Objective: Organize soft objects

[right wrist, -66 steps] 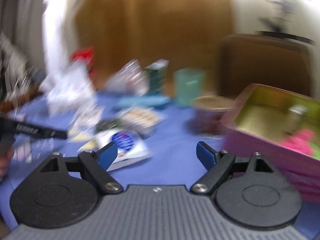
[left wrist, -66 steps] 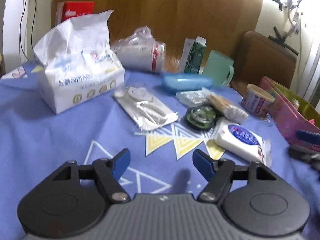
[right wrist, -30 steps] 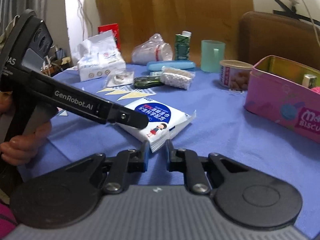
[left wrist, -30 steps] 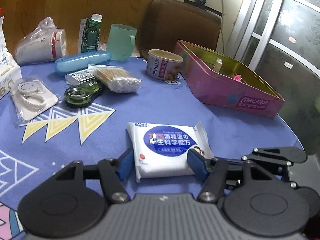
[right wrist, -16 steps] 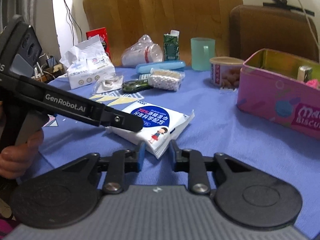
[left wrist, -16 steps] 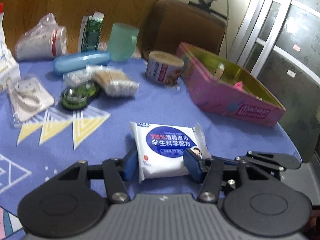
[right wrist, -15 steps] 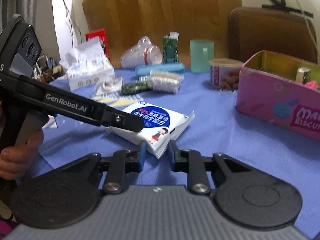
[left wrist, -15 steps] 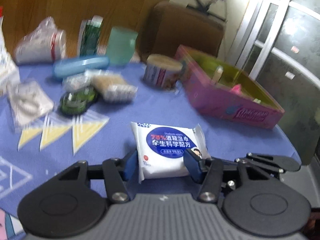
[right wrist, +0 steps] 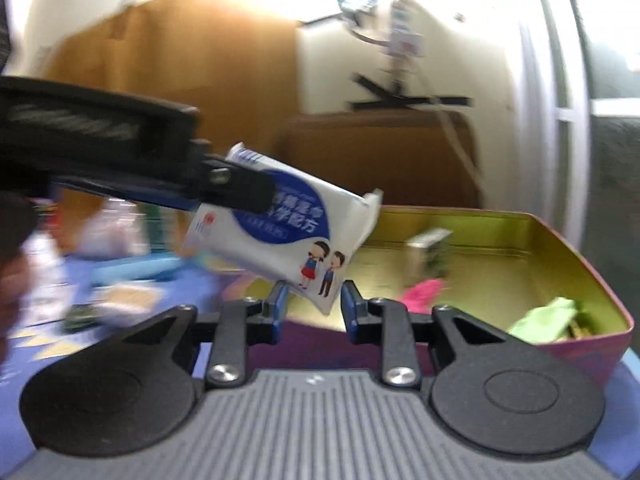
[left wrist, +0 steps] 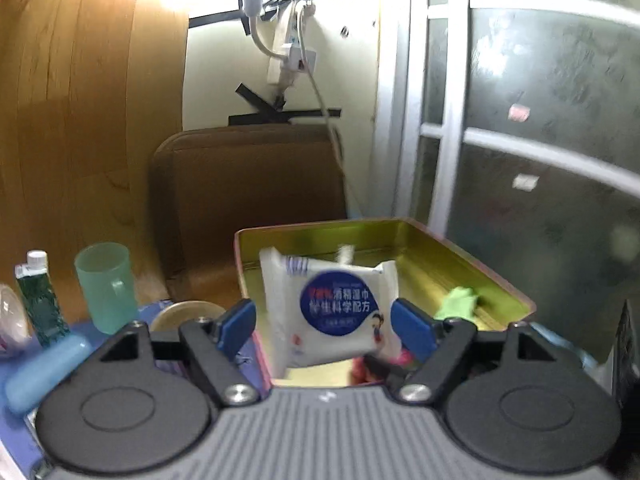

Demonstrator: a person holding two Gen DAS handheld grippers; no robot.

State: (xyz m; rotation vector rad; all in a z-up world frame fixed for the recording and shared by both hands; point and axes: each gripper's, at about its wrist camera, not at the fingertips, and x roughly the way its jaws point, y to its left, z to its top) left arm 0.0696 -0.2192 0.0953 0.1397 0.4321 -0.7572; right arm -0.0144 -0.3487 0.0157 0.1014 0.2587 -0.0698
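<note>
A white wet-wipes pack with a blue oval label hangs in the air over the open pink tin. My left gripper is open, its blue pads apart from the pack's sides. In the right wrist view the pack is above the tin, tilted, with its lower corner between my right gripper's parted pads. The left gripper's black finger lies across the pack's top. Whether anything grips the pack is unclear.
The tin holds a green cloth, a pink cloth and a small carton. Left of it on the blue cloth stand a green cup, a carton, a blue case and a snack tub.
The wipes pack has been lifted off the table and carried right, over the tin. Both grippers moved with it and their jaws have widened.
</note>
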